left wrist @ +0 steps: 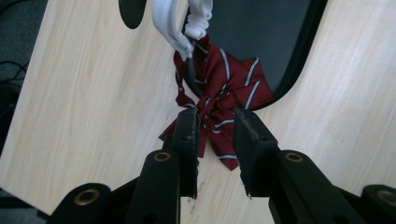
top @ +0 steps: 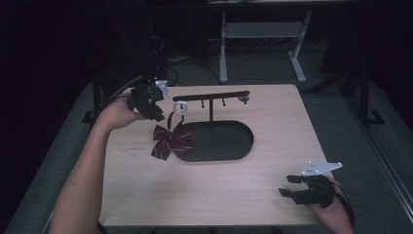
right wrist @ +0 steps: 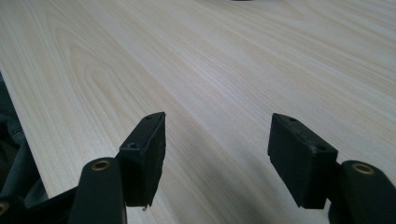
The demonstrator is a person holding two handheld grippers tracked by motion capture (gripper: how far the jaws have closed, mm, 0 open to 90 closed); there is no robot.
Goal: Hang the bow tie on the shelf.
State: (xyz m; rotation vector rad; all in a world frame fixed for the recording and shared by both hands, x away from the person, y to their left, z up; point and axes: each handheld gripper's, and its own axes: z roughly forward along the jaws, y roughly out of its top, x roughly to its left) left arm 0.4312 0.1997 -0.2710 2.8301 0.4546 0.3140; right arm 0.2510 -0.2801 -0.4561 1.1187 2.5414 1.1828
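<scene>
The left gripper [top: 157, 105] hovers at about ten o'clock on the table [top: 146, 195], its jaws parted a modest way with nothing pressed between the pads; in the left gripper view the jaws frame the bow tie [left wrist: 219, 100] from above, and I judge the cloth lies beyond them rather than in their grip. The dark red striped bow tie [top: 168, 141] hangs by its white strap [top: 179, 108], which loops over the nine o'clock end of the crossbar of the black stand [top: 210, 96], while the bow itself droops onto the nine o'clock edge of the stand's oval base [top: 229, 146], half on the base and half on the wood. So the hanging looks essentially done: the strap is on the bar and the gripper appears to have let go. What may be left is only to draw the left hand clear, and perhaps to settle the strap, since I cannot tell how securely it sits. The right gripper [top: 292, 187] rests at about five o'clock, well apart from the stand, jaws wide and empty over bare wood [right wrist: 210, 70]
</scene>
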